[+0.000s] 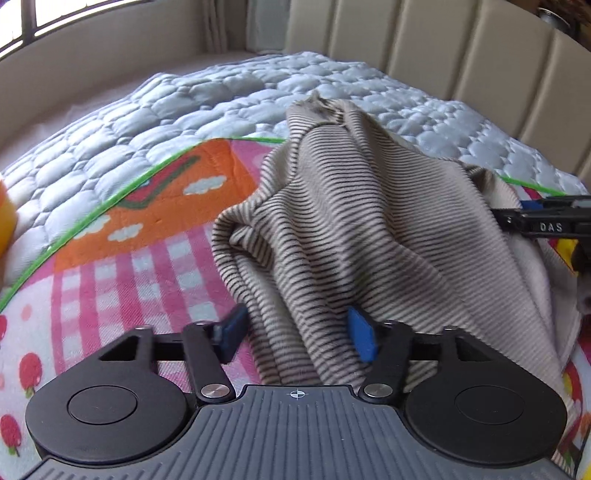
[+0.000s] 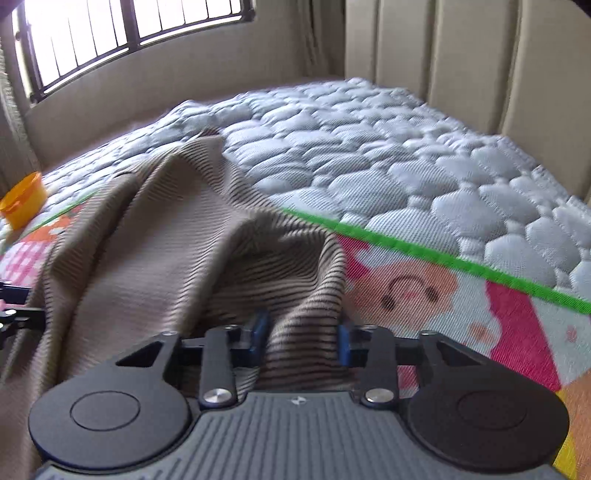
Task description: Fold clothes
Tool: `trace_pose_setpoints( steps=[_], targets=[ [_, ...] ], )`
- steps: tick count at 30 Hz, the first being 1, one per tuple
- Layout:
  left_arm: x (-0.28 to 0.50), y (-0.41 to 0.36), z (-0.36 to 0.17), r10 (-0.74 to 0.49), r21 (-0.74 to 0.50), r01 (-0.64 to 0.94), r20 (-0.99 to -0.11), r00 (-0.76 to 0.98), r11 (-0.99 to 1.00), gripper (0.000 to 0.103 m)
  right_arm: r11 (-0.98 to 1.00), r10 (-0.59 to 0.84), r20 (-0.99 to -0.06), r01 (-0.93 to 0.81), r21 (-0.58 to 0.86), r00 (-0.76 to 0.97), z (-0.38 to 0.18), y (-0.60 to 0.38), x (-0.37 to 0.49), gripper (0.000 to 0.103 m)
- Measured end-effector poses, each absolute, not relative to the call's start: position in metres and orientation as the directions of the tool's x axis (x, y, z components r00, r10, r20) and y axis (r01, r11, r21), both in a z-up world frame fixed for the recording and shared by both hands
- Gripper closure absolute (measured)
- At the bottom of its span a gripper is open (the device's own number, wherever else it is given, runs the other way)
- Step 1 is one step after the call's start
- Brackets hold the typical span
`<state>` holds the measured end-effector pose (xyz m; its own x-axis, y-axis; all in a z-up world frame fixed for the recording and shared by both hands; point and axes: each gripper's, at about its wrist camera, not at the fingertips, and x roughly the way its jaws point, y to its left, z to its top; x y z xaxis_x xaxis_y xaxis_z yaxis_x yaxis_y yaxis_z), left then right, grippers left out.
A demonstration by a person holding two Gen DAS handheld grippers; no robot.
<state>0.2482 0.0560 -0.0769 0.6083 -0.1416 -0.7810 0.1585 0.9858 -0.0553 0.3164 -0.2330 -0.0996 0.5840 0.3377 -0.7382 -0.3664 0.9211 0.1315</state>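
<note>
A beige garment with thin dark stripes (image 1: pixel 351 221) lies bunched on a colourful blanket on a bed; it also shows in the right wrist view (image 2: pixel 177 236). My left gripper (image 1: pixel 299 332) is open, its blue pads (image 1: pixel 362 336) either side of a fold of the garment near its front edge. My right gripper (image 2: pixel 303 339) is open too, with a fold of the garment between its blue pads (image 2: pixel 258 336). The right gripper's black fingers show at the right edge of the left wrist view (image 1: pixel 546 221), against the cloth.
The pink and orange cartoon blanket (image 1: pixel 147 229) with a green border covers the near part of a grey quilted mattress (image 2: pixel 406 155). An orange cup (image 2: pixel 24 201) stands at the left. A beige padded headboard (image 2: pixel 461 55) and a barred window (image 2: pixel 110 29) lie behind.
</note>
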Motion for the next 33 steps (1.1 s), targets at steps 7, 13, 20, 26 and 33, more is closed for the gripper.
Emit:
trace_pose_setpoints(
  steps=[7,13,20,26,33],
  targets=[
    [0.213,0.044,-0.067,-0.171,-0.065,0.227,-0.856,0.488,0.972,0.077,0.855,0.374,-0.814,-0.505,0.117,0.445,-0.087,-0.226,0.255,0.083],
    [0.159,0.033,-0.06,-0.211,-0.103,0.323,-0.924,0.32,0.941,0.075,0.804,0.343,-0.866,-0.59,0.071,0.364,-0.075,-0.23,0.194,0.079],
    [0.13,0.068,-0.017,-0.353,-0.296,0.201,-0.854,0.381,0.934,0.034,0.875,0.396,-0.738,-0.467,0.124,0.546,-0.017,-0.244,0.164,0.057],
    [0.116,0.056,-0.024,-0.466,-0.445,0.138,-0.836,0.29,0.885,0.02,0.893,0.45,-0.575,-0.346,0.288,0.683,0.019,-0.24,0.148,0.04],
    [0.101,0.022,-0.056,-0.534,-0.51,0.164,-0.824,0.188,0.845,0.027,0.916,0.4,-0.596,-0.314,0.248,0.696,0.004,-0.234,0.136,0.023]
  ],
)
